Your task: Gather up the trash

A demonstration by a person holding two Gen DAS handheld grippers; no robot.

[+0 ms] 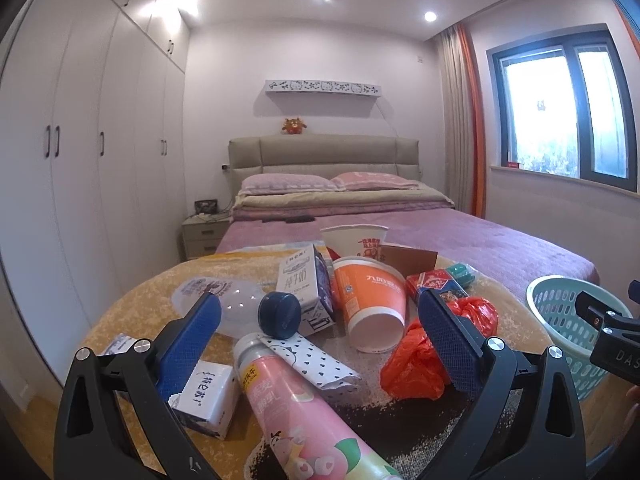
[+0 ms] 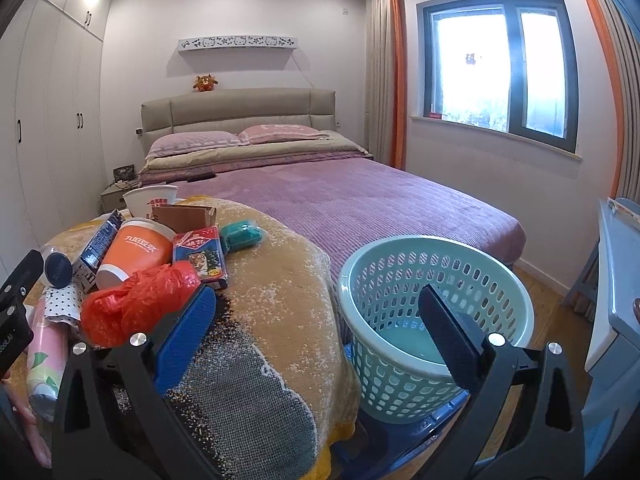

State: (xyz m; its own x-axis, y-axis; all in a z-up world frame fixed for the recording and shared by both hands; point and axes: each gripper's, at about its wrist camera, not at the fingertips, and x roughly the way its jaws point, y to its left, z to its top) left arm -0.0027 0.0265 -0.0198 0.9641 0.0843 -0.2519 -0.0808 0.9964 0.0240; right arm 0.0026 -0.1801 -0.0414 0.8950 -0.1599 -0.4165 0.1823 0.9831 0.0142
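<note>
Trash lies piled on a small table under a yellow cloth (image 1: 132, 312). My left gripper (image 1: 316, 336) hangs open over the pile, nothing between its blue fingers. Below it lie a pink bottle (image 1: 304, 412), a dark blue cap (image 1: 279, 315), a tipped orange cup (image 1: 370, 304), a milk carton (image 1: 306, 284) and a red plastic bag (image 1: 424, 360). My right gripper (image 2: 318, 320) is open and empty, between the table's edge and a teal basket (image 2: 400, 240), whose visible floor is bare. The red plastic bag (image 2: 136, 304) sits by its left finger.
A white noodle cup (image 1: 354, 236), a red box (image 2: 200, 254) and a teal packet (image 2: 242, 236) lie at the far side of the pile. Beyond stands a bed with a purple cover (image 2: 360, 200). A blue-grey cabinet (image 2: 616, 280) is on the right.
</note>
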